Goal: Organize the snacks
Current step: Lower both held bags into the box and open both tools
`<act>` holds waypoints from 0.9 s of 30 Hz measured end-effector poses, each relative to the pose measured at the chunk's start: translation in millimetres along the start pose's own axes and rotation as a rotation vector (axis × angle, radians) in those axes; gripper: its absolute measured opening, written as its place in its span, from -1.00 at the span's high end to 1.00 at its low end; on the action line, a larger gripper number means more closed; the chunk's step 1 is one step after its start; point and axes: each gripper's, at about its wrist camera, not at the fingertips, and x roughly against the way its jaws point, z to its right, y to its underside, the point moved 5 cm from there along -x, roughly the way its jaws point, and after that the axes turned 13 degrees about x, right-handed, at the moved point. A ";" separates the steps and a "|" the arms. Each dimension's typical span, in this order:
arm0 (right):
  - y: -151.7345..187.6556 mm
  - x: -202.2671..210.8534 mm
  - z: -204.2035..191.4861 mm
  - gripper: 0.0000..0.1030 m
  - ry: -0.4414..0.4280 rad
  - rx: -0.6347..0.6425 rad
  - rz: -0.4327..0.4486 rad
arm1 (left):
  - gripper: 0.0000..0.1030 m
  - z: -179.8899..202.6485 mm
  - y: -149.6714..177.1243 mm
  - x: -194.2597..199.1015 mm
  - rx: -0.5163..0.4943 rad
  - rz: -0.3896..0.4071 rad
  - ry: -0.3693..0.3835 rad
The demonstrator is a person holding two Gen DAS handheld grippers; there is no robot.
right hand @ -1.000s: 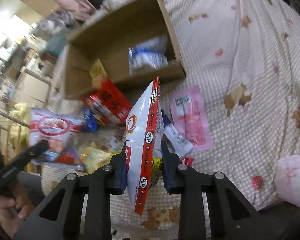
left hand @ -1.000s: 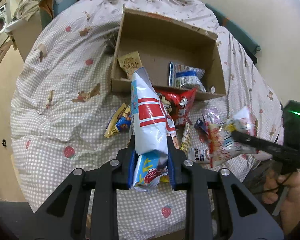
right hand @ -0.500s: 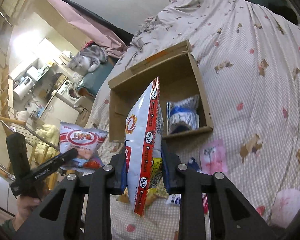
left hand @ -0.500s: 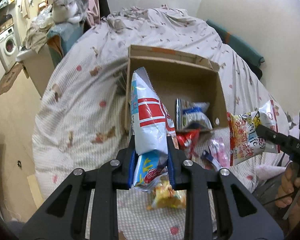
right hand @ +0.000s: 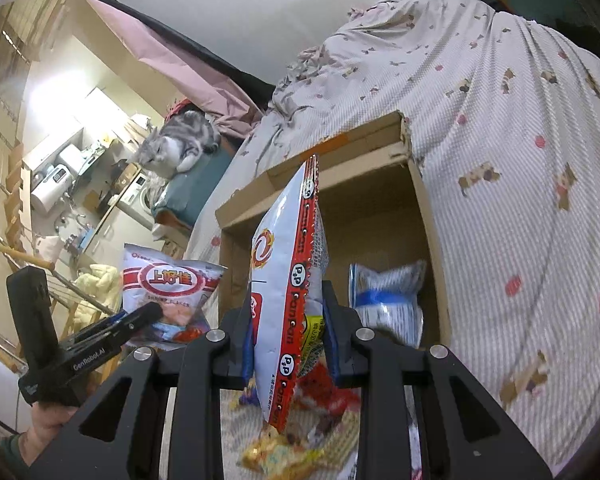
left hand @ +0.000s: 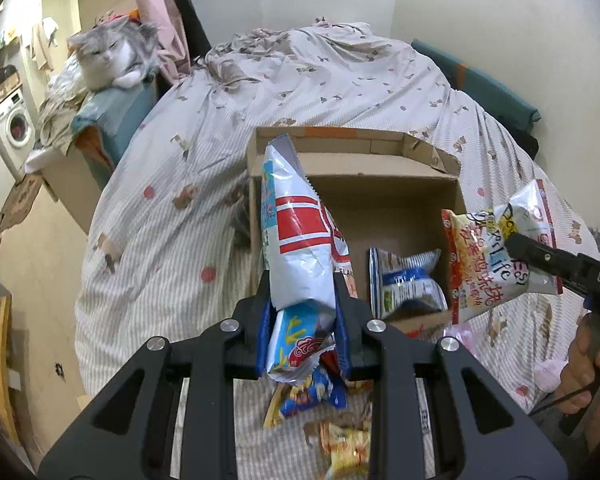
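Far on the left a gray cat (left hand: pixel 112 56) lies on a pile of things beside the bed (left hand: pixel 172 208) and looks our way. It is well apart from the snacks for now.

Next comes our left tongs (left hand: pixel 302 316). They pinch a tall white bag with red stripes, the shrimp chip bag (left hand: pixel 296 236), near its bottom end. The bag stands up and leans a little over the near wall of the cardboard box (left hand: pixel 432 160). The box sits open on the bed, and a blue and white snack bag (left hand: pixel 406 284) already lies inside it, by the right wall.

To the right, our right tongs (right hand: pixel 286 334) pinch a white bag with a red edge, the red-edged bag (right hand: pixel 290 280). This bag also hangs up in the air, near the front of the box.

Under both tongs, more loose snacks (left hand: pixel 342 436) lie on the bed in front of the box.

We think both bags go in the box next. What could go wrong? We hold each bag only by a small bit near one end, and the bags are smooth, so one could slip out and fall on the bed. The two bags are close, so they could bump if we move both at once. A bag could also catch on the box wall and tip the box. And the cat could jump over.
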 end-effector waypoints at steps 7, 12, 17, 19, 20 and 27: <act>-7.1 -32.9 15.0 0.44 0.013 -0.009 -0.019 | 0.57 8.5 -1.7 -31.6 -0.039 0.021 -0.017; 5.8 -49.9 29.8 0.44 0.016 -0.044 -0.044 | 0.56 2.2 3.8 -51.3 -0.029 0.015 -0.009; 17.1 -66.6 36.7 0.44 0.006 -0.060 -0.095 | 0.56 -3.1 7.6 -68.5 0.010 -0.018 0.016; 18.5 -71.3 36.4 0.44 0.005 -0.053 -0.104 | 0.56 -2.9 9.0 -70.5 0.004 -0.014 0.014; 18.6 -73.8 35.7 0.44 0.006 -0.047 -0.110 | 0.56 -2.3 9.6 -71.0 0.001 -0.014 0.015; 23.0 -85.8 34.5 0.44 -0.002 -0.050 -0.146 | 0.54 -3.2 11.2 -77.6 -0.010 -0.019 0.009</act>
